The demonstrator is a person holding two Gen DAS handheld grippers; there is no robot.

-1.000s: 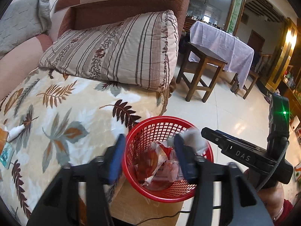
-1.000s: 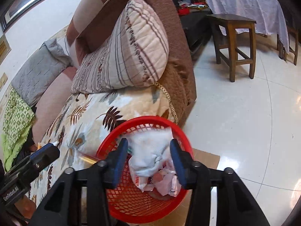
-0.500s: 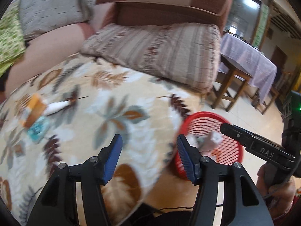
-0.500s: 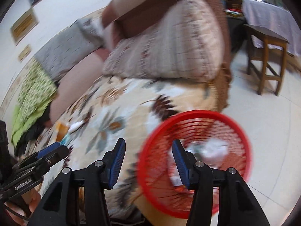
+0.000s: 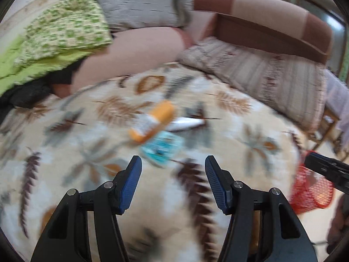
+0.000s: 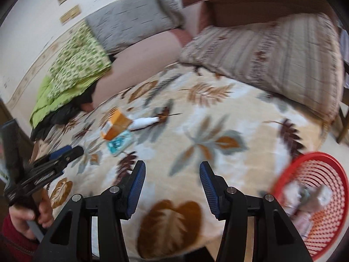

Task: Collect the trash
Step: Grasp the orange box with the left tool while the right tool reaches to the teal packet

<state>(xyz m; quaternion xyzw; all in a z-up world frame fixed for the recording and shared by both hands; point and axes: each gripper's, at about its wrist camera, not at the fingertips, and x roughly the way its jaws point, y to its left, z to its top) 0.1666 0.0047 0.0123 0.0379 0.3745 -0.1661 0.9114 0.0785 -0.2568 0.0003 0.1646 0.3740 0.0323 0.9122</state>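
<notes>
On the leaf-patterned blanket [image 5: 91, 131] lie an orange box [image 5: 152, 120], a teal packet [image 5: 162, 147] and a white tube [image 5: 185, 124], close together. My left gripper [image 5: 173, 174] hovers open just short of the teal packet, nothing between its fingers. In the right wrist view the same orange box [image 6: 116, 123], teal packet [image 6: 118, 144] and white tube [image 6: 145, 122] lie ahead to the left. My right gripper [image 6: 172, 179] is open and empty over the blanket. The red mesh basket [image 6: 322, 161] with crumpled wrappers stands at the lower right.
A striped pillow [image 6: 272, 54] leans on the brown sofa back [image 5: 261, 21]. A grey cushion [image 5: 139, 2] and a green patterned cloth [image 5: 61, 28] lie at the far side. A hand in a red sleeve [image 6: 15, 235] holds the left gripper [image 6: 65, 152]. A wooden stool leg [image 6: 343, 124] shows at the right edge.
Both grippers swung left from the red basket to over the blanket. The right gripper let the white crumpled trash go into the basket and now stands open. The views are blurred by motion.
</notes>
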